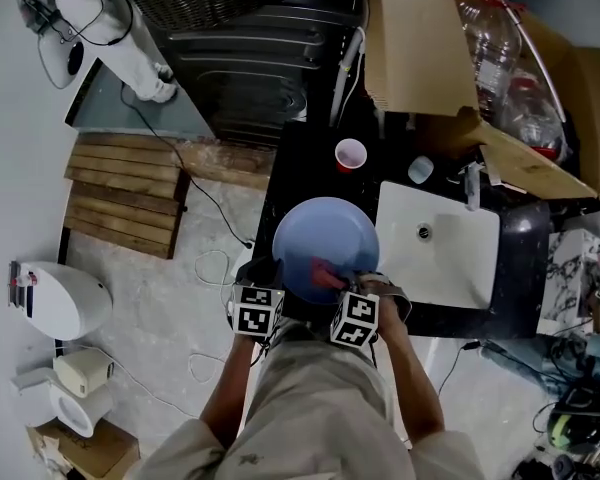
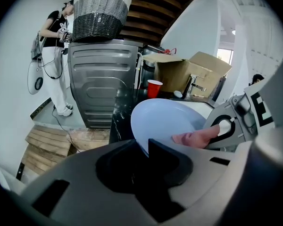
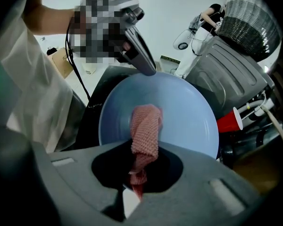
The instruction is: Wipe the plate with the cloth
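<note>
A light blue plate [image 1: 325, 236] is held tilted over the black counter. My left gripper [image 2: 142, 148] is shut on its near rim; in the head view the left gripper [image 1: 268, 274] is at the plate's lower left. A pink knitted cloth [image 3: 146, 128] lies against the plate's face, its lower end pinched in my right gripper [image 3: 137, 181], which is shut on it. In the head view, the right gripper [image 1: 348, 281] sits at the plate's lower right with the cloth [image 1: 326, 271] between the two grippers. The left gripper view shows the plate [image 2: 166, 118] and cloth [image 2: 194, 138].
A red cup [image 1: 350, 154] stands on the counter beyond the plate. A white sink [image 1: 452, 263] lies to the right, a cardboard box [image 1: 420, 43] with plastic bottles behind it. A grey washing machine [image 1: 245, 63] and wooden pallet [image 1: 130, 193] are left; a person [image 1: 105, 23] stands at the back.
</note>
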`<action>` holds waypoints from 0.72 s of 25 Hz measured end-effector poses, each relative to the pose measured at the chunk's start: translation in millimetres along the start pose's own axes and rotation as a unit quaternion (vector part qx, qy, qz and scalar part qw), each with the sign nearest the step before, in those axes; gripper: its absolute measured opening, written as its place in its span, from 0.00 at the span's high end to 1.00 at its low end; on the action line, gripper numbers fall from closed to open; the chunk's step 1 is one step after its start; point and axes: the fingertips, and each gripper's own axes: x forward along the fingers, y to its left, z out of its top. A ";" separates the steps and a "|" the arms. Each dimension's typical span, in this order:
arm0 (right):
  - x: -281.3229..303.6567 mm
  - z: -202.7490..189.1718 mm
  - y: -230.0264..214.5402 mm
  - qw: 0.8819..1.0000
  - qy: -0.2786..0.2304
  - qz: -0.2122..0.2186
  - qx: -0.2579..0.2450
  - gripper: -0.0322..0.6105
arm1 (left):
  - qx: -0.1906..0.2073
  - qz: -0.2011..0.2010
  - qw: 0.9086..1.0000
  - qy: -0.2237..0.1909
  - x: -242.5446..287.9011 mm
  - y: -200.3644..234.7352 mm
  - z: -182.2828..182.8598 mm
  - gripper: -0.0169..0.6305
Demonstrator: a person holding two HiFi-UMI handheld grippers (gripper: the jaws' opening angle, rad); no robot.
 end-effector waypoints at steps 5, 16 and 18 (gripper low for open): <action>-6.5 -11.6 -7.0 1.000 0.006 -0.011 0.002 0.89 | -0.003 0.010 1.000 0.003 -0.2 1.2 1.0 0.85; -33.2 -27.1 -30.8 0.994 -0.022 -0.072 0.081 0.89 | 0.019 0.023 0.999 -0.021 -20.6 -2.2 17.1 0.85; -38.8 -26.4 -38.2 0.989 -0.040 -0.090 0.110 0.89 | 0.023 0.018 0.999 -0.039 -25.5 -8.0 26.3 0.85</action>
